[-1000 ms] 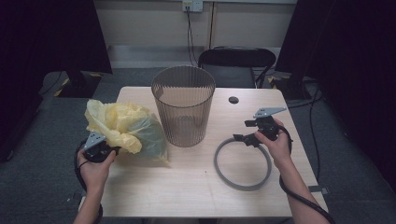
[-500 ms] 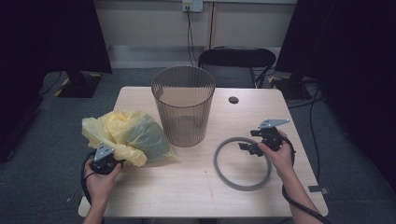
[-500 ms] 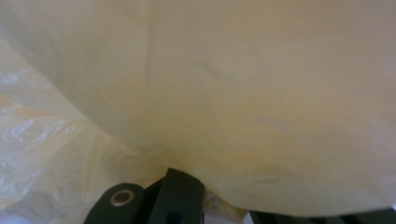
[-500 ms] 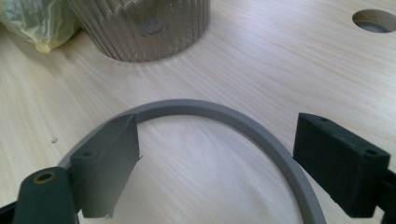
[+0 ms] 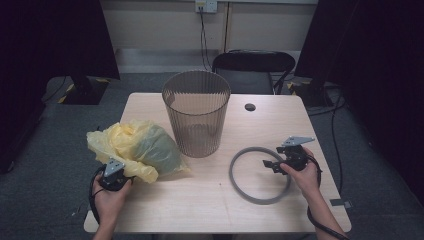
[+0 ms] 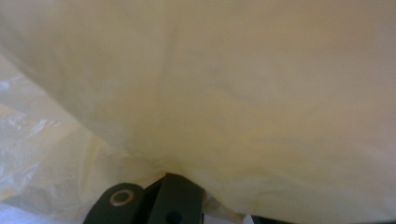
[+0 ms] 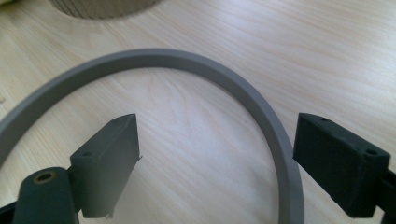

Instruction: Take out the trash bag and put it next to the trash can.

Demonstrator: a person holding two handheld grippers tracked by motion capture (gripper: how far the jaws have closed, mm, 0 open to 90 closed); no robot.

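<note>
**Yellow bag set down, grey ring between open jaws**

The yellow plastic bag [image 5: 136,150] lies crumpled on the left part of the counter [image 5: 210,200], just beside the ribbed waste bin [image 5: 196,112]. Its long axis runs roughly left to right across the counter, and one twisted tail points down toward the person's edge, into the left hand-held gripper [image 5: 114,175]. That gripper is clamped on the bag; in the left gripper view pale yellow film [image 6: 233,93] lies right over the jaws (the pinch itself is hidden under it).

The grey ring [image 5: 257,175] lies flat on the right part of the counter, well apart from the bag. The right hand-held gripper [image 5: 274,165] points left across the ring's right side with its jaws apart; in the right gripper view the ring's band [image 7: 261,107] passes between them, closer to the right-hand one, and I cannot tell whether it touches either.

A second ago the bag was held up in a taller bunch against the bin; now it has sunk and spread wider and lower. Both hands have come down and nearer the person, and the right hand-held gripper, earlier above the ring's far rim, now sits low at its right side.

The bag is thin, translucent and wrinkled, pale yellow with a greyish patch toward the bin.
</note>
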